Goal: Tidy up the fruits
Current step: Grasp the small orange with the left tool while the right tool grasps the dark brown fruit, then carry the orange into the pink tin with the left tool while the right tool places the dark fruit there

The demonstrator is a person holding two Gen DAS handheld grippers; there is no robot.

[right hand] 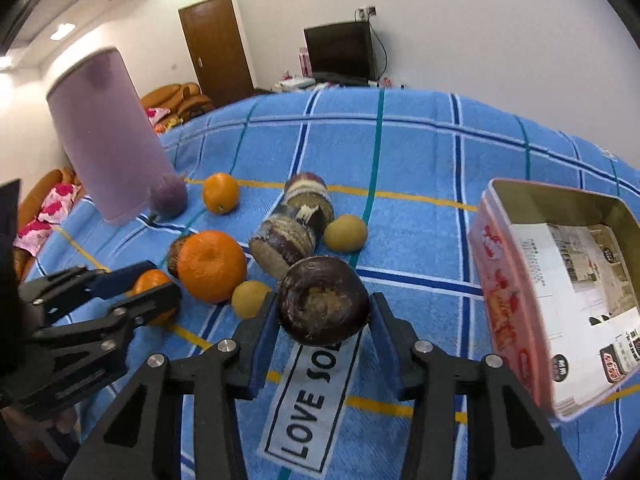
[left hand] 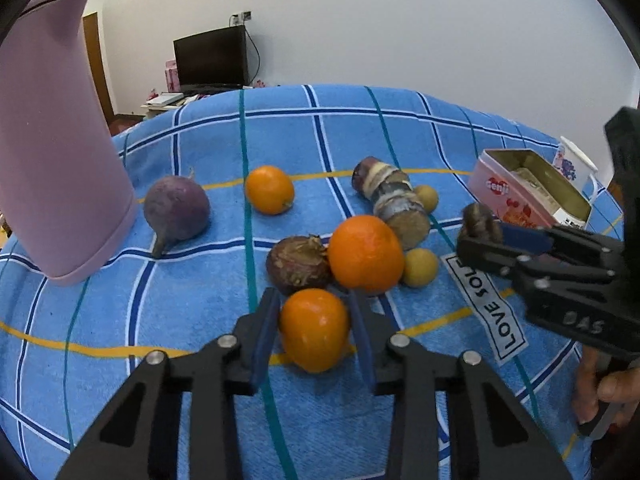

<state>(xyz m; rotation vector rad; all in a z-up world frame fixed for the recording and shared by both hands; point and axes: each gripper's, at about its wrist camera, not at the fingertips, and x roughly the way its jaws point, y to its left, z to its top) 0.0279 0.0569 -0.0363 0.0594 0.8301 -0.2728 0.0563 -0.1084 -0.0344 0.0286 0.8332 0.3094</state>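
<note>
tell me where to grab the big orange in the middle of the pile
Grip the big orange across its round middle, coming from above: a dark fruit touches one side, a small yellow fruit and the cut stalk crowd the other, so only the top is free.

A blue plaid terry cloth (left hand: 400,132) carries everything. Around the large orange mandarin (left hand: 366,254) lie a wrinkled dark passion fruit (left hand: 298,264) touching it, sugarcane segments (left hand: 394,200) behind, and a pink tin box (left hand: 528,190) well apart.

Oranges (left hand: 365,254), dark passion fruits (right hand: 323,300), small yellow fruits (left hand: 419,267) clustered on cloth
</note>
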